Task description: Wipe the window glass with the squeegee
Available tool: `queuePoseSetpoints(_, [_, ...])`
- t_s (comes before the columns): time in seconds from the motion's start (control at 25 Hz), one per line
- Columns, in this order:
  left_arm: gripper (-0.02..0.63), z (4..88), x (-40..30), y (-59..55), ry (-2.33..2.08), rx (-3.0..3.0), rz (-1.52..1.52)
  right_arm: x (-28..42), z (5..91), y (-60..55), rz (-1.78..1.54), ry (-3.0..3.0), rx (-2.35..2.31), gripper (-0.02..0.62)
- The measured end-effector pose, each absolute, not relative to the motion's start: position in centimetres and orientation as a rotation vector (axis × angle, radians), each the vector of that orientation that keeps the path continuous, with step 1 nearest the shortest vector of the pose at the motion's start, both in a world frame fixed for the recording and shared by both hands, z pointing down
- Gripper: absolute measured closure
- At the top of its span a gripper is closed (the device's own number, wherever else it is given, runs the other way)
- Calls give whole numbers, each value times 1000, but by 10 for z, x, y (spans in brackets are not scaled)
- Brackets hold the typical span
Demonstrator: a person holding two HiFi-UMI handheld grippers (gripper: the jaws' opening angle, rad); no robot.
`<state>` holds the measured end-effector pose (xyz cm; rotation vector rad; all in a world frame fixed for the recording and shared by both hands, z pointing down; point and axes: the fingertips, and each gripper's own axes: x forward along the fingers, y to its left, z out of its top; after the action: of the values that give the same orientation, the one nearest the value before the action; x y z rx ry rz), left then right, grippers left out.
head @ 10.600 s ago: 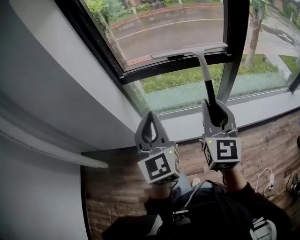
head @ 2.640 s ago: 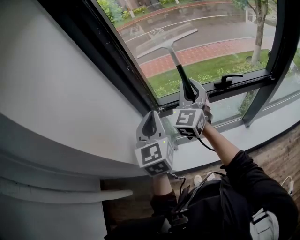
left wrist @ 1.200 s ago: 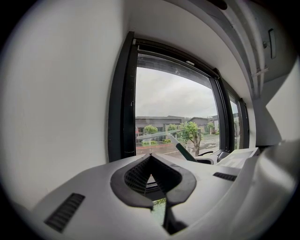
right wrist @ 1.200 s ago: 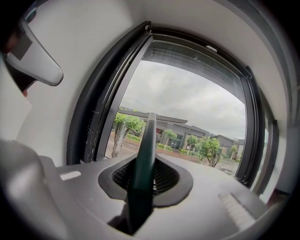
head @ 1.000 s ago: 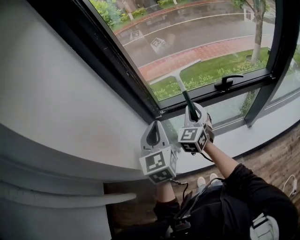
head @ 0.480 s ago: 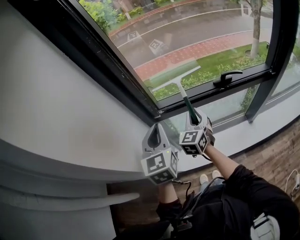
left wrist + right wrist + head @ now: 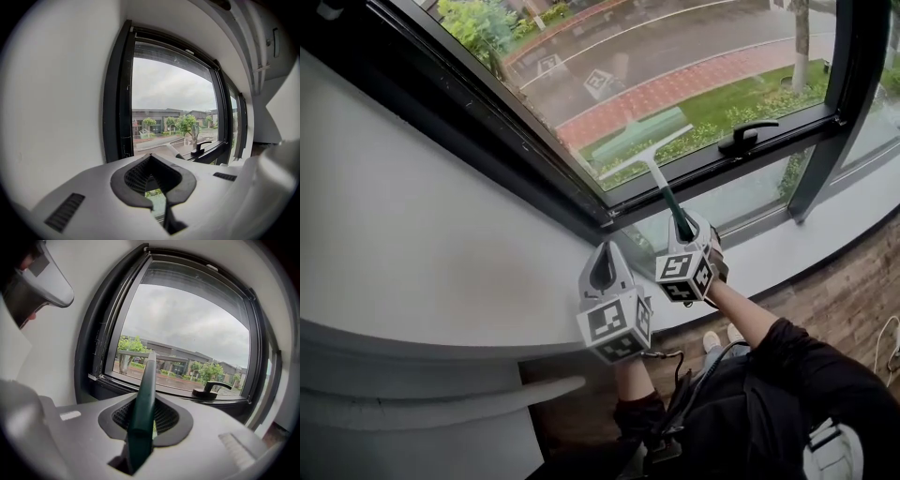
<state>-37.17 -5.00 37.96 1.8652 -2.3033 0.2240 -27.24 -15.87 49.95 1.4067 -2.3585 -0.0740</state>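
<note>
1. Squeegee [image 7: 662,184]: T-shaped, with a smooth dark-green handle that narrows into a pale neck and ends in a long, thin, pale blade.
2. Long axis: in the head view the handle runs from the right gripper [image 7: 682,228] up and slightly left towards the window glass [image 7: 675,56]. The blade crosses it at right angles, sloping from lower left to upper right.
3. Position: the blade lies at the lower part of the large pane, just above the black crossbar of the window frame [image 7: 534,159] and left of the black window handle [image 7: 742,141]. Actual contact with the glass cannot be confirmed.
4. The right gripper view shows the squeegee [image 7: 142,404] handle rising upright between the dark ribbed pads. The jaws are clamped on it, and the pale blade sits level at the far end.
5. Left gripper [image 7: 603,265]: grey moulded plastic, carrying a cube of black-and-white square markers and held just beside the right gripper, lower and to its left. In its own view the left gripper [image 7: 151,160] has its jaws closed tip to tip, enclosing a leaf-shaped opening with nothing in it.
6. Surroundings: a smooth white wall [image 7: 422,234] lies left of the frame, a pale sill [image 7: 787,244] below it, and a brick-patterned floor [image 7: 825,291] beneath.
</note>
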Motion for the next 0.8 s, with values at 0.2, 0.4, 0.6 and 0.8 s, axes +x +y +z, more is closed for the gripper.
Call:
queuePoseSetpoints(0.2, [607,397,-379,-52,-2290,1834,244,-272,506,-160,-35,-2355,1409,526])
queuePoseSetpoints(0.4, [607,407,-380,-52,-2266,1828,255,-273,516,-160,-28,-2338,1393,526])
queuePoseSetpoints(0.6, [607,413,-381,-55,-2258,1822,255,-272,524,-161,8,-2329,1390,526])
queuePoseSetpoints(0.8, [607,423,-383,-48,-2250,1793,275,-274,542,-153,55,-2306,1353,526])
